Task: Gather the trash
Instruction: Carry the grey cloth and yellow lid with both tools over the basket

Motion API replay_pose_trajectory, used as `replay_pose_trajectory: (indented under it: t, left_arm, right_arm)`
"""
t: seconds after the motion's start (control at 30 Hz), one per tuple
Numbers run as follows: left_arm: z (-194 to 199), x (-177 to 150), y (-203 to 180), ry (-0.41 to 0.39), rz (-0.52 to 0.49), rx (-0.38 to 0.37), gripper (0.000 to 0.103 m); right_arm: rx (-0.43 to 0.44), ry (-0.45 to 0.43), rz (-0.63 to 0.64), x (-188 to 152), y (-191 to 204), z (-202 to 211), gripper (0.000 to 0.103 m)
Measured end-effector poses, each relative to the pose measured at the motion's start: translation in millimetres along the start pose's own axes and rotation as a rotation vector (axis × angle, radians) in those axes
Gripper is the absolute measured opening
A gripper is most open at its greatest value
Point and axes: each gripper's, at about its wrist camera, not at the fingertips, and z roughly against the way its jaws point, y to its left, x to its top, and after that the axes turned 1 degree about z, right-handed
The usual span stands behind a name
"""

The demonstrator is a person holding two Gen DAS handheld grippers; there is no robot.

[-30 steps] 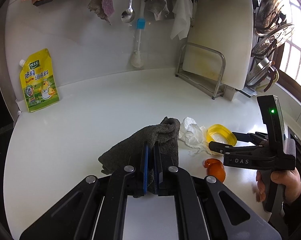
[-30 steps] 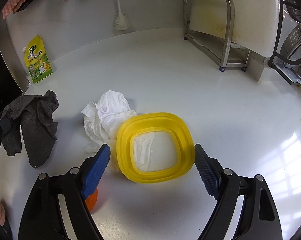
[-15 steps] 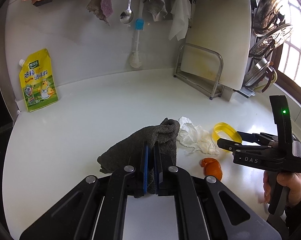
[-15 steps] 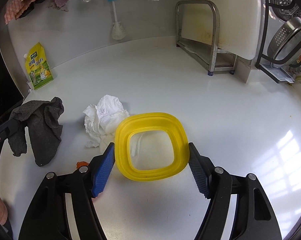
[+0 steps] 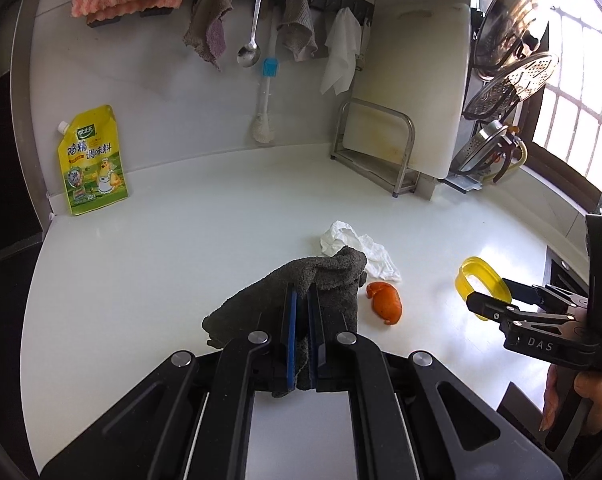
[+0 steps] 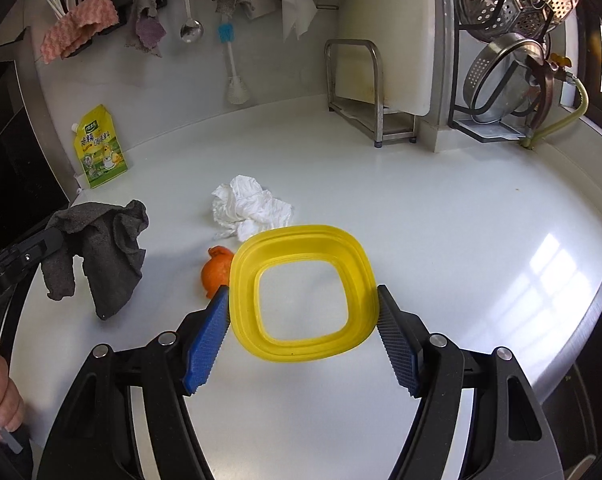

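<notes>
Above the white kitchen counter [image 6: 441,216], the right gripper [image 6: 303,328] has its two blue-padded fingers [image 6: 205,344] spread wide and pressed on both sides of a yellow square plastic ring [image 6: 301,292], which it holds clear of the surface. In the left wrist view the same ring [image 5: 479,282] shows at the tip of this gripper [image 5: 491,302], lifted and well apart from the trash.

The left gripper [image 5: 301,316] has its fingers almost together, clamped on a dark grey towel cloth [image 5: 301,288], which hangs down from them in folds. In the right wrist view the cloth [image 6: 101,248] hangs to the left of the ring.

The trash lies on the counter. A crumpled white paper tissue [image 6: 251,208] lies just behind the ring, and an orange peel piece [image 6: 217,270] lies just beside the ring's left edge, near the right gripper's left finger. In the left wrist view the tissue [image 5: 357,248] is just behind the hanging cloth and the peel [image 5: 385,302] is just to its right, between the cloth and the ring. A yellow seasoning pouch [image 6: 101,148] leans on the wall, far behind the cloth.
</notes>
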Motion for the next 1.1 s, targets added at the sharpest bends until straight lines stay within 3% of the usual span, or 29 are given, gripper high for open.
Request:
replay_pose_trajectory:
  t: [0.6, 1.1]
  left_arm:
    - [120.4, -70.2, -54.7, -0.039, -0.061, -0.034, 0.005]
    - [170.7, -129.6, -84.5, -0.003, -0.085, -0.040, 0.005]
  right_arm:
    - [-0.043, -0.075, -0.081, -122.2, 22.3, 125.7, 0.069]
    - [-0.053, -0.106, -0.124, -205.3, 29.0, 184.9, 0.069]
